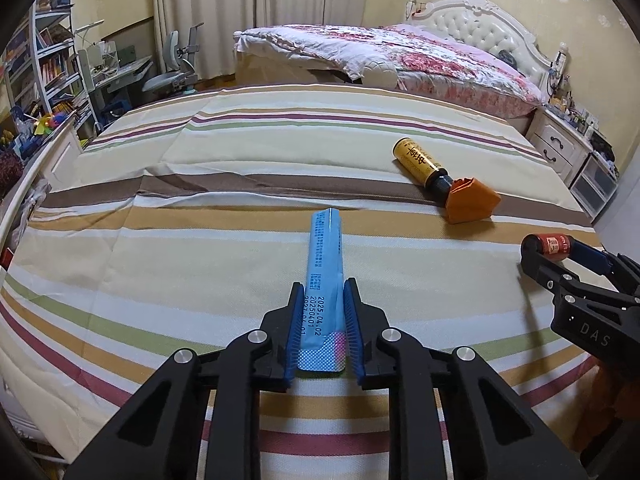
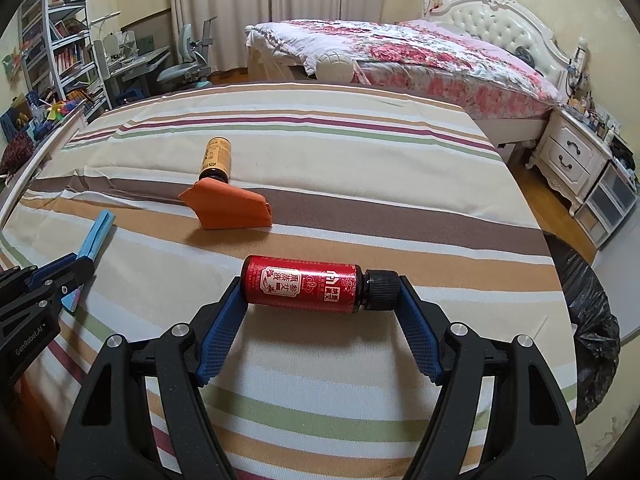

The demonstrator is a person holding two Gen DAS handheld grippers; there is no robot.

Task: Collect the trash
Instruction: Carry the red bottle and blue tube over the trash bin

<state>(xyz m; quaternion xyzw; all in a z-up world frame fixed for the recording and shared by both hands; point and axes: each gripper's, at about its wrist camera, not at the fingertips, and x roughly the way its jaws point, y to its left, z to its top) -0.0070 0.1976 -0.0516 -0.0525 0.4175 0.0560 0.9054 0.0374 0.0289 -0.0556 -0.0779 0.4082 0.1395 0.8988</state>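
Note:
My left gripper (image 1: 322, 292) is shut on a light blue sachet stick (image 1: 325, 264), which points forward over the striped bed sheet (image 1: 200, 240). My right gripper (image 2: 320, 284) is shut on a small red bottle (image 2: 302, 288) with a black cap, held crosswise by its ends just above the sheet. The red bottle also shows at the right of the left wrist view (image 1: 550, 245). A yellow bottle (image 1: 420, 162) lies on the sheet with its black cap against an orange folded carton (image 1: 474, 202). Both show in the right wrist view, the bottle (image 2: 218, 158) behind the carton (image 2: 230, 208).
A black trash bag (image 2: 588, 320) hangs open past the bed's right edge. A second bed with a floral quilt (image 2: 420, 60) stands behind. White nightstands (image 2: 576, 160) are at the right. A desk, chair and bookshelf (image 2: 68, 48) fill the far left.

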